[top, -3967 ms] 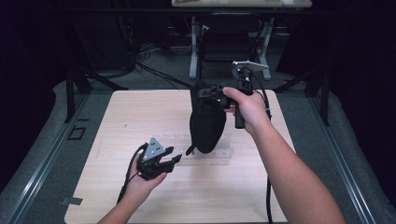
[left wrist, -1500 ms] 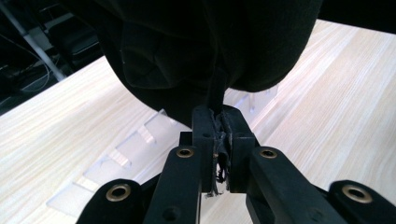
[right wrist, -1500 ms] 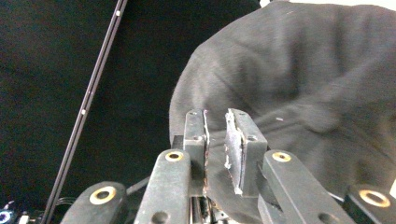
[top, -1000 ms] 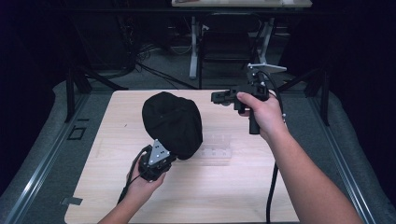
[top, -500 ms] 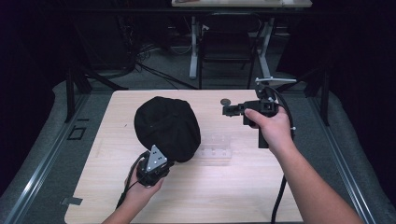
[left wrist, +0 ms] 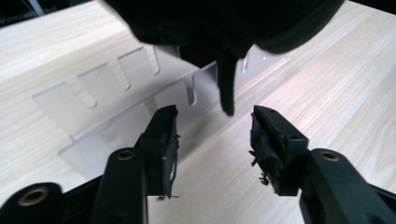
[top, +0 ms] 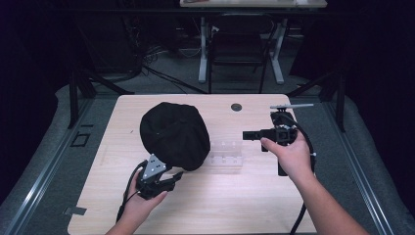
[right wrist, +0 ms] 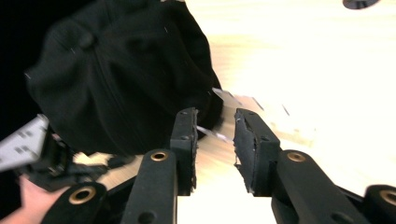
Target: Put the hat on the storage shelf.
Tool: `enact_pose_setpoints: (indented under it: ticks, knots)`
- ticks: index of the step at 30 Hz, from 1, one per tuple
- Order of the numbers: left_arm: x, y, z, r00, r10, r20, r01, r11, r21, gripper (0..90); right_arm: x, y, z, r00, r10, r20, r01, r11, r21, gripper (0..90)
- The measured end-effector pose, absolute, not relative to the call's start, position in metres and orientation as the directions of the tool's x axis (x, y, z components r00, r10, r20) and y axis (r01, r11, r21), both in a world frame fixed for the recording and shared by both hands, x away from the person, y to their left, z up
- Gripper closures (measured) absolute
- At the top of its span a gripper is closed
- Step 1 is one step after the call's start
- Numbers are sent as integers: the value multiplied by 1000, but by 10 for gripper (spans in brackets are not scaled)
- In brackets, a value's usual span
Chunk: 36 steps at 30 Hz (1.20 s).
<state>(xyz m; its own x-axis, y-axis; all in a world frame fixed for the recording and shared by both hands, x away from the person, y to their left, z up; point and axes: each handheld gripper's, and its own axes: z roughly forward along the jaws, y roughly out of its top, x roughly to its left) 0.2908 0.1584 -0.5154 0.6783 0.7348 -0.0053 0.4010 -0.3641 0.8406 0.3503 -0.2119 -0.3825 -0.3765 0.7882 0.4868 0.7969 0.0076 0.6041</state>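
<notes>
A black cap (top: pixel 174 135) sits crown-up on the left-centre of the desk (top: pixel 244 196), draped over the left end of a clear plastic rack (top: pixel 226 155) whose slotted wall shows beneath the fabric in the left gripper view (left wrist: pixel 116 93). A loose strap or flap of the cap (left wrist: pixel 227 88) hangs down just ahead of the left tongs (left wrist: pixel 212 135), touching neither pad. The left tongs (top: pixel 169 178), held low at the near edge of the cap, have just been opening and now stand wide with nothing between them; the cap appears released. The right tongs (top: pixel 247 134), held level to the right of the rack and pointing toward the cap, have also just been opening; in the right gripper view (right wrist: pixel 215 140) they stand at a moderate gap, empty, with the cap (right wrist: pixel 116 79) and the rack's edge (right wrist: pixel 233 100) beyond them. Judged from this arrangement, setting the cap onto the rack is essentially done: the cap rests without support from either tool. What seems left is at most a small adjustment of how it sits, and drawing both hands clear. A round grommet (top: pixel 236 106) lies in the desk's far edge, well apart from the work.
</notes>
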Motion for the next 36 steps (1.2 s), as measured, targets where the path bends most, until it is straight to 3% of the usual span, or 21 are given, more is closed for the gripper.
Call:
enact_pose_setpoints:
  ticks: [3, 6, 16, 24, 29, 36]
  knots:
    - [290, 166, -517, 667, 745, -23, 418, -348, 839, 476, 341, -211, -391, -387, 813, 436, 779, 35, 627, 659]
    - [289, 173, -519, 658, 753, -13, 422, -354, 835, 464, 332, -207, -399, -402, 858, 319, 747, 105, 657, 637]
    - [290, 186, -531, 646, 762, -46, 443, -326, 835, 432, 311, -211, -442, -391, 876, 281, 739, 118, 663, 576]
    - [291, 185, -539, 654, 752, -74, 456, -315, 832, 403, 300, -212, -470, -417, 889, 186, 665, 159, 730, 467]
    - [290, 185, -539, 656, 753, -60, 440, -316, 841, 404, 297, -215, -488, -398, 893, 208, 668, 128, 733, 455]
    - [289, 185, -539, 651, 758, -51, 433, -315, 845, 405, 289, -219, -506, -404, 902, 155, 639, 156, 754, 448]
